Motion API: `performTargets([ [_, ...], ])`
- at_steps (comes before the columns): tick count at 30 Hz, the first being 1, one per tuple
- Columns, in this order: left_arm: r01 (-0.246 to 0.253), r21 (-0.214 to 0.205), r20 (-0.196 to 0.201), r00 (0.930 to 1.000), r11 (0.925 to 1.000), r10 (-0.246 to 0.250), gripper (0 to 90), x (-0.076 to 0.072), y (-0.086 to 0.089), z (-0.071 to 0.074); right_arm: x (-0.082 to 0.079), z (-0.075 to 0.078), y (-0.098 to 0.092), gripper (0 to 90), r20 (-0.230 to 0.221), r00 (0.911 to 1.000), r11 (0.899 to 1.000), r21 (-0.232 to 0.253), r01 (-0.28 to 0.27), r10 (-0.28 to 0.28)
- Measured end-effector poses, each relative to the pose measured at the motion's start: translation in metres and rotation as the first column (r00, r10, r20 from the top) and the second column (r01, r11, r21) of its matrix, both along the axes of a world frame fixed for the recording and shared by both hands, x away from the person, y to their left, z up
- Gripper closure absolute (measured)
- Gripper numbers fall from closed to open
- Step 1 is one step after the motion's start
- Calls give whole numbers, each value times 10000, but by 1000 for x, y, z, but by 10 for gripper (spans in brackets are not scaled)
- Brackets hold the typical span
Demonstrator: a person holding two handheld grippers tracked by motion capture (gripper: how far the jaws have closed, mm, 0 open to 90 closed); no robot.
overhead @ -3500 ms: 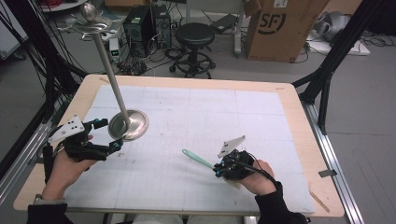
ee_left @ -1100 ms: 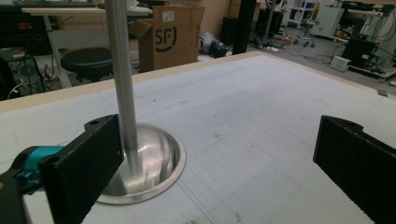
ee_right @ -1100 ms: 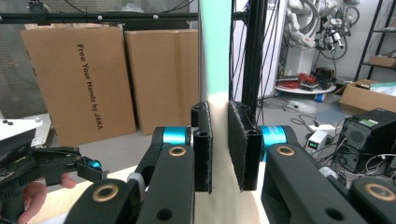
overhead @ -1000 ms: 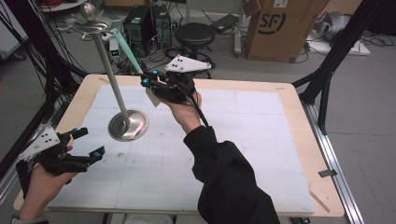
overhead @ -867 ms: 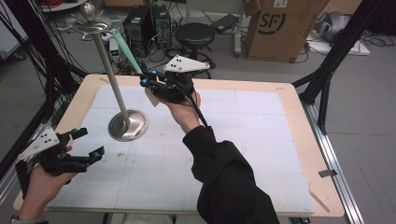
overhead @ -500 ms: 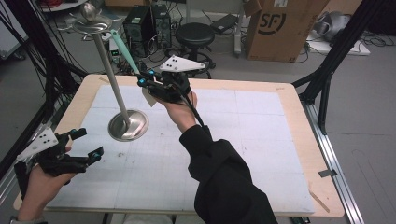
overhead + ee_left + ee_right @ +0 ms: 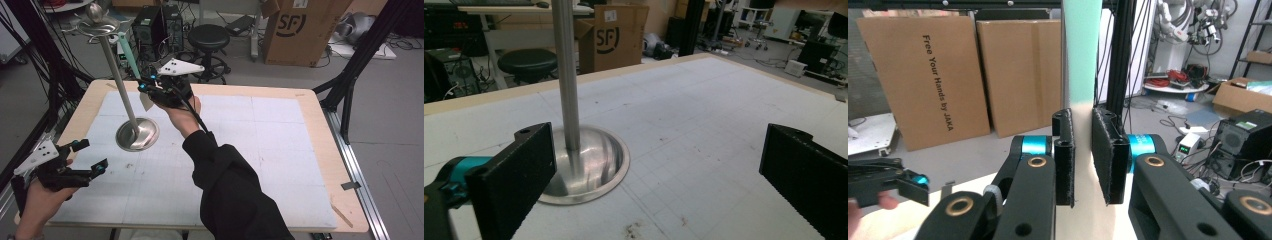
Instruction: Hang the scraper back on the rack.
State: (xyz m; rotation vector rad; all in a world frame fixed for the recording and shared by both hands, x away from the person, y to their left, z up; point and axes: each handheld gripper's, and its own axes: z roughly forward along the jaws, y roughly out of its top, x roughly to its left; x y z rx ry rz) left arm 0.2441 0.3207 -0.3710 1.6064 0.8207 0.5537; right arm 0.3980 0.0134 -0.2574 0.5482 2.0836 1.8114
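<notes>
I have the mint-green spatula (image 7: 129, 56) clamped at its pale handle end in my right gripper (image 7: 150, 90), jaws pressed on both sides of it (image 7: 1083, 75). It is lifted off the table, above the far left part, its green end slanting up towards the dish at the top of the metal stand (image 7: 129, 107). The stand's round base (image 7: 589, 165) sits on the white mat near the left edge of the table (image 7: 305, 100). My left gripper (image 7: 82, 157) hangs over the near left corner, jaws wide apart with nothing between them, the base just ahead.
</notes>
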Motion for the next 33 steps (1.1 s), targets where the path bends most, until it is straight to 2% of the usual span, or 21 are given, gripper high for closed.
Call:
performTargets([
  [2, -61, -51, 19, 10000, 10000, 61, 23, -1, 2, 1, 1, -2, 2, 786, 138, 9999, 10000, 36, 39, -39],
  [6, -61, -68, 54, 10000, 10000, 61, 23, -1, 2, 1, -1, -2, 1, 645, 225, 9997, 10000, 76, 3, -4],
  [10, -25, -62, 25, 10000, 10000, 25, 23, 0, 1, 1, -4, -2, -8, 486, 100, 9999, 9997, 216, -121, 119],
  [13, 31, -96, 64, 10000, 9999, -30, 23, 2, -1, 1, -5, -7, -18, 380, -159, 9998, 9999, 105, -112, 113],
  [20, 275, -99, 83, 9996, 9996, -274, 23, 10, -10, 2, -11, -20, -55, 258, -230, 9997, 10000, -36, 68, -69],
  [23, 486, -125, 165, 9987, 9987, -484, 23, 14, -16, 3, -16, -25, -73, 159, -195, 9998, 9997, -247, -16, 11],
  [24, 572, -155, 162, 9982, 9982, -570, 23, 16, -18, 3, -18, -27, -79, 122, -324, 9995, 9994, -333, -56, 46],
  [27, 803, -228, 175, 9966, 9965, -799, 23, 22, -25, 2, -23, -36, -98, 72, -420, 9989, 9984, -511, -235, 213],
  [28, 883, -293, 174, 9960, 9957, -878, 23, 23, -27, 1, -25, -39, -104, 2, -407, 9991, 9984, -545, -134, 112],
  [31, 1078, -348, 123, 9941, 9936, -1074, 23, 28, -34, -1, -29, -50, -123, 3, -839, 9965, 9981, -613, -58, 7],
  [33, 1191, -375, 115, 9929, 9922, -1187, 23, 31, -38, -2, -32, -58, -135, 3, -838, 9960, 9974, -679, 244, -301],
])
